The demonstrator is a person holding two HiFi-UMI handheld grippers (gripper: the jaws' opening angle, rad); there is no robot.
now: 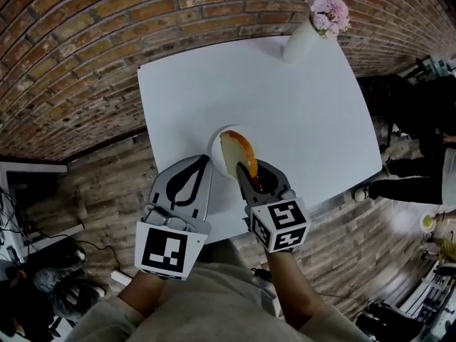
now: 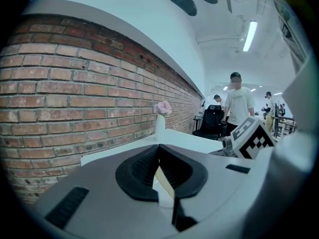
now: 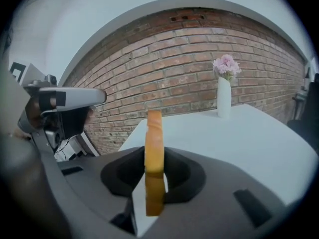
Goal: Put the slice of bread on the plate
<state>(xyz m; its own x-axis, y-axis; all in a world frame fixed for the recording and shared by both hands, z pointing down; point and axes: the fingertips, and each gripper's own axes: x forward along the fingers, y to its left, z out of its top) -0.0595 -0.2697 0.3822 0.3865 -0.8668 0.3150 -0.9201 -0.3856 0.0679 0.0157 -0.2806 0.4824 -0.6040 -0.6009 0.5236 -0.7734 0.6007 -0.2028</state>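
A slice of bread (image 1: 237, 148) with an orange-brown crust stands on edge over the white plate (image 1: 215, 155) near the front of the white table (image 1: 306, 120). My right gripper (image 1: 248, 178) is shut on the slice's near end. In the right gripper view the bread (image 3: 153, 133) rises edge-on from between the jaws of the right gripper (image 3: 153, 157). My left gripper (image 1: 206, 160) hovers just left of the plate, its tips touching and nothing in them. In the left gripper view the left gripper (image 2: 159, 148) has its tips together.
A white vase of pink flowers (image 1: 313, 28) stands at the table's far right corner. A brick wall (image 1: 71, 55) runs along the far and left sides. People (image 2: 238, 103) and a black chair (image 2: 212, 121) are beyond the table.
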